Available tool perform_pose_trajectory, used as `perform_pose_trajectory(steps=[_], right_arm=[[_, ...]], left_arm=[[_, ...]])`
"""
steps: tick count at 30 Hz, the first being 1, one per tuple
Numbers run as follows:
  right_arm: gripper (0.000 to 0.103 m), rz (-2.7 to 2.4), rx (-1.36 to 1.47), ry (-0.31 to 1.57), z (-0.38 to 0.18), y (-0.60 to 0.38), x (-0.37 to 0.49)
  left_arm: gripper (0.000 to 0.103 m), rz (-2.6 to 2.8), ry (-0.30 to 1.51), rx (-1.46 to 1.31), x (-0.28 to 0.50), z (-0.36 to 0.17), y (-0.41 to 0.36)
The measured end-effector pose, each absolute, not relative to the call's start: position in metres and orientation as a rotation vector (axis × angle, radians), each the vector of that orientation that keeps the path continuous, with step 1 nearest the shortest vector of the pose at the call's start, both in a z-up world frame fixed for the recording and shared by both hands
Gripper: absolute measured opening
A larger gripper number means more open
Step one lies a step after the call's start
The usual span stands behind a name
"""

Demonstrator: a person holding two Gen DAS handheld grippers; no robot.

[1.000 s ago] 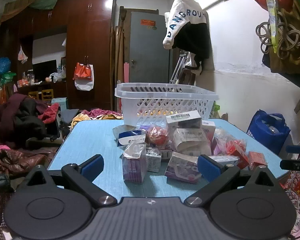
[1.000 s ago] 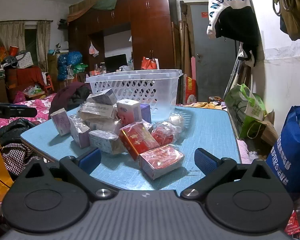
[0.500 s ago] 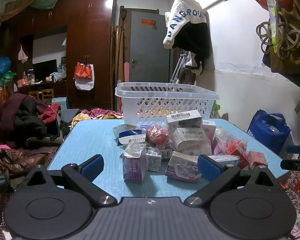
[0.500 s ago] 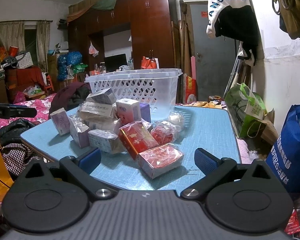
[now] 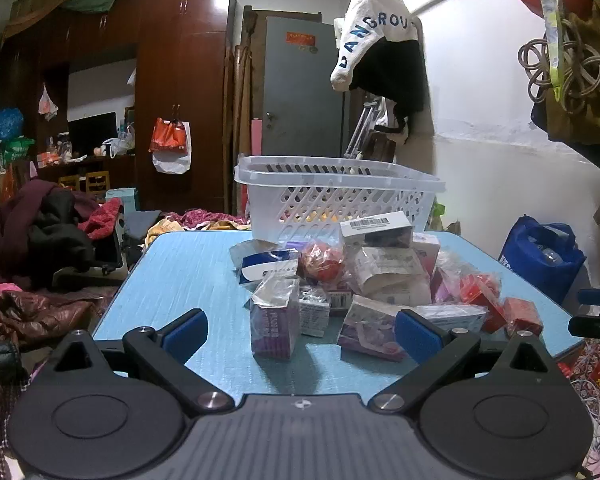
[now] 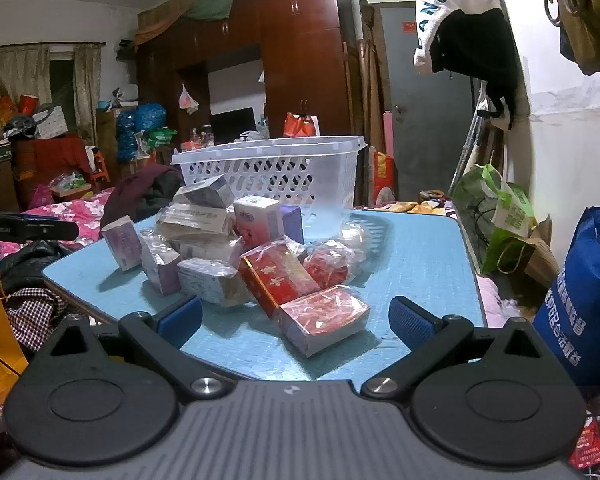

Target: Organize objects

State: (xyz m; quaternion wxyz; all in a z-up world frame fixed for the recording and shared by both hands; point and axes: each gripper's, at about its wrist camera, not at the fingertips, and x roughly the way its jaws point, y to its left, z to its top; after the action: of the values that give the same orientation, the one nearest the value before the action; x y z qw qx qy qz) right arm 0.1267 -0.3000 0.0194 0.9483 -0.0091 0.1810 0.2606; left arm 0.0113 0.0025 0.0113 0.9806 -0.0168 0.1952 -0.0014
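Note:
A heap of small wrapped boxes lies on a light blue table [image 5: 188, 280] [image 6: 416, 264]. Behind the heap stands a white slotted basket [image 5: 332, 196] [image 6: 276, 172]. Nearest my left gripper [image 5: 300, 332] are an upright purple box [image 5: 274, 320] and a flat purple box [image 5: 370, 330]. My left gripper is open at the table's near edge, nothing between its blue pads. My right gripper [image 6: 296, 320] is open too, just short of a red box in clear wrap [image 6: 324, 318], with a larger red box [image 6: 278, 276] behind it.
Piled clothes [image 5: 40, 240] lie left of the table. A blue bag [image 5: 544, 256] [image 6: 580, 304] stands at the right, green bags [image 6: 496, 220] beyond it. Dark wardrobes [image 5: 172, 92] and a grey door [image 5: 300, 92] fill the back wall. My right gripper's tips [image 5: 596, 308] show at the left view's right edge.

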Motion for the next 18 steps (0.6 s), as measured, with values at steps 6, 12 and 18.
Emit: perform_pose_trajectory(steps=[6, 12, 18], right_arm=[[0.103, 0.529, -0.016, 0.370, 0.019, -0.300, 0.126], [0.103, 0.532, -0.014, 0.369, 0.019, -0.300, 0.127], [0.103, 0.542, 0.009, 0.331, 0.019, -0.300, 0.126]], left_arm=[[0.102, -0.003, 0.393, -0.033, 0.011, 0.011, 0.003], [0.102, -0.006, 0.393, -0.030, 0.012, 0.011, 0.003], [0.096, 0.028, 0.330, -0.064, 0.008, 0.011, 0.031]])
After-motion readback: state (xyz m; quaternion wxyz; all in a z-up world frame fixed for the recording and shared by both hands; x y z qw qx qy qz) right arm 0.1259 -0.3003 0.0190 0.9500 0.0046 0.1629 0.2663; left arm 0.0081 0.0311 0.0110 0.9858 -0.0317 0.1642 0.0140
